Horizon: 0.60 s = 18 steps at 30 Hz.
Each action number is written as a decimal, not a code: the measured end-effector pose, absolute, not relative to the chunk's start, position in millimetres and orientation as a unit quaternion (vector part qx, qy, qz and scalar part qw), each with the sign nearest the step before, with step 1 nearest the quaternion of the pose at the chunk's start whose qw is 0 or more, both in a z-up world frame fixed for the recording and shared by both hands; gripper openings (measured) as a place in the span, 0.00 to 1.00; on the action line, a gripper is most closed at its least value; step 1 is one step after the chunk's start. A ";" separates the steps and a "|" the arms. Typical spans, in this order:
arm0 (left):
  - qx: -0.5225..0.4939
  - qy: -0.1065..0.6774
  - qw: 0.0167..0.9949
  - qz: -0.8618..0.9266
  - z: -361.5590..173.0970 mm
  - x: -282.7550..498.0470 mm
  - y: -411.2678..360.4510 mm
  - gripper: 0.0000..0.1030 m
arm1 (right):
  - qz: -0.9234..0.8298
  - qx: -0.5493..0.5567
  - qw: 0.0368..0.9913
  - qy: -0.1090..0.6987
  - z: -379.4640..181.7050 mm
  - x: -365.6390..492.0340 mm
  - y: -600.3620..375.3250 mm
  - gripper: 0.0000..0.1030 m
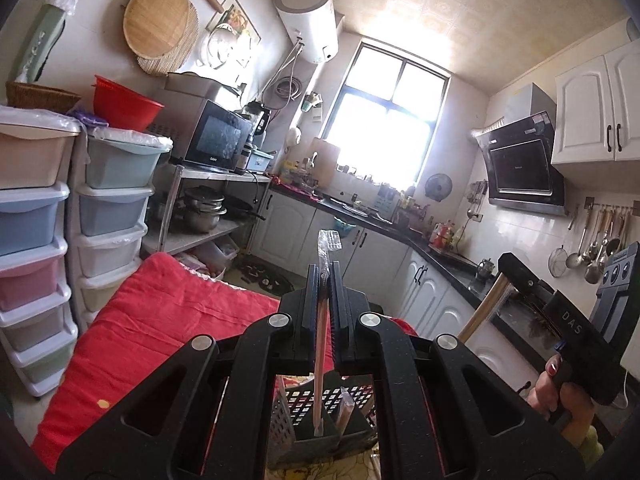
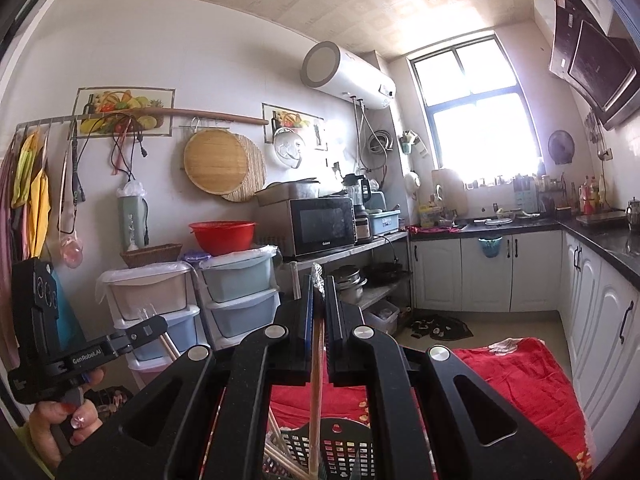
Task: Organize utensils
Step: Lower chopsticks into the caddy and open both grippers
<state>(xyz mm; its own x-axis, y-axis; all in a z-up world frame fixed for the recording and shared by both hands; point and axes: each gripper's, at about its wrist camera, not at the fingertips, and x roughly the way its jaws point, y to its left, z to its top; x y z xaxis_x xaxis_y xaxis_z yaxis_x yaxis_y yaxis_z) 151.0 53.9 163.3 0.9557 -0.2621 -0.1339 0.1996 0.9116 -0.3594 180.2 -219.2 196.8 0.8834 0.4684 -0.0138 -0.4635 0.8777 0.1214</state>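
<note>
While both grippers point roughly level into the kitchen, each is clamped on one thin utensil. The left gripper [image 1: 324, 276] has its jaws together on a wrapped chopstick [image 1: 320, 344], a pale wooden stick in a clear plastic sleeve. Its long axis runs upright between the ribbed pads. The upper end stands above the fingertips; the lower end hangs down toward the black basket [image 1: 288, 412].

The right gripper [image 2: 319, 292] likewise has its jaws closed on a wooden stick [image 2: 316, 392] with crinkled clear wrap at its top. This stick also stands near upright, and its lower end reaches down to the black perforated basket [image 2: 340, 444], where other loose sticks [image 2: 280, 448] lie slanted.

The basket lies directly below both grippers, so the coming move is judged to be a downward one along each stick's axis. Neither hand appears clearly nearer; the right stick's tip seems already at the basket rim.

Materials: the basket is rigid plastic with a square grid of holes. It rests on a red quilted cloth [image 1: 160, 320], soft and slightly wrinkled.

Farther off stand pastel plastic drawer units [image 2: 240, 292], a red basin [image 2: 222, 236], a microwave [image 2: 320, 224], then white cabinets [image 2: 480, 272] and the bright window [image 2: 480, 120].
</note>
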 end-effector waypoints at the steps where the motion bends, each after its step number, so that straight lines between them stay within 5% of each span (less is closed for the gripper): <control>1: -0.173 0.090 0.974 -0.119 161.8 152.8 53.5 0.02 | 0.241 0.059 0.968 0.021 195.4 181.5 -218.4 0.05; 18: -0.169 0.100 0.974 -0.108 117.5 181.7 37.3 0.02 | 0.219 0.066 0.973 0.044 158.7 214.9 -204.7 0.05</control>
<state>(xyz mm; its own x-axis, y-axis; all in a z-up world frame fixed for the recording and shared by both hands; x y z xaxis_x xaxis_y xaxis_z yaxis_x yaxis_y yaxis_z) 181.7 37.3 117.5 0.9566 -0.2445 -0.1584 0.1767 0.9193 -0.3516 214.9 -204.7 158.7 0.9003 0.4314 -0.0572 -0.4197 0.8955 0.1477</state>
